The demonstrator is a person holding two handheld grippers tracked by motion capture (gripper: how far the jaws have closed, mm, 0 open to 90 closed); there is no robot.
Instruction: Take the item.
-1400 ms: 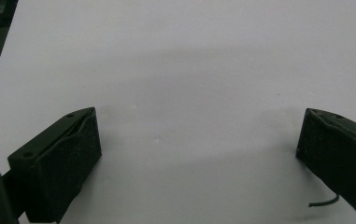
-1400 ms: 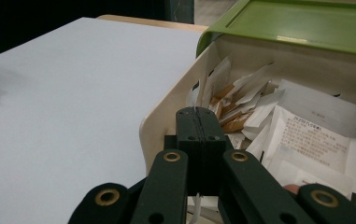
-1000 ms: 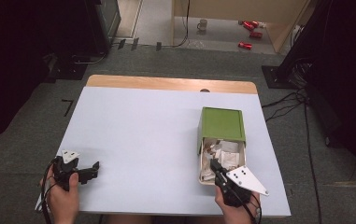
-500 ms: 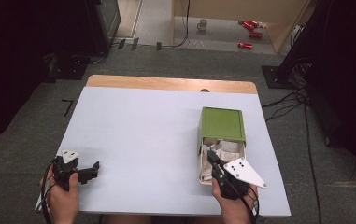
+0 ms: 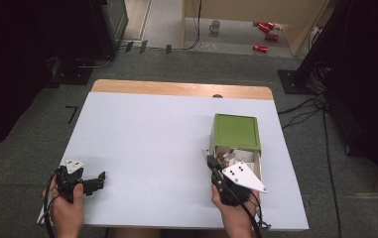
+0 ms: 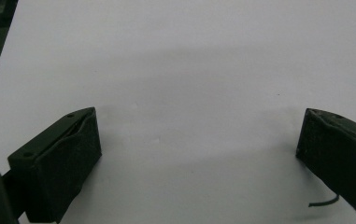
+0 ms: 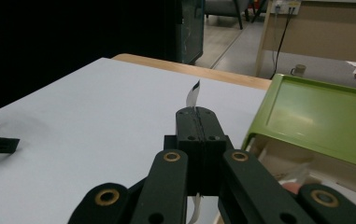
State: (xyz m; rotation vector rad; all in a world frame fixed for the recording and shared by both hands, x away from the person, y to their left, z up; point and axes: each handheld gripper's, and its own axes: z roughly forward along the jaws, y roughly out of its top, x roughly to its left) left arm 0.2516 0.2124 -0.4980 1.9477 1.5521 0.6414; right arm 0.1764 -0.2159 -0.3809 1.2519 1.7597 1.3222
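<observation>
The right gripper point(image 7: 196, 112), jaws pinching a thin, floppy white strip point(image 7: 192, 95) by its middle, is lifting it beside the green box point(image 5: 236, 132); it looks featherlight and easily creased.

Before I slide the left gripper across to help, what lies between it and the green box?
Bare white table in the high view: nothing lies between the left gripper and the green box.

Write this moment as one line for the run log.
right gripper: jaws shut on thin white strip, beside green box | left gripper: jaws open, nothing held, over white table
</observation>
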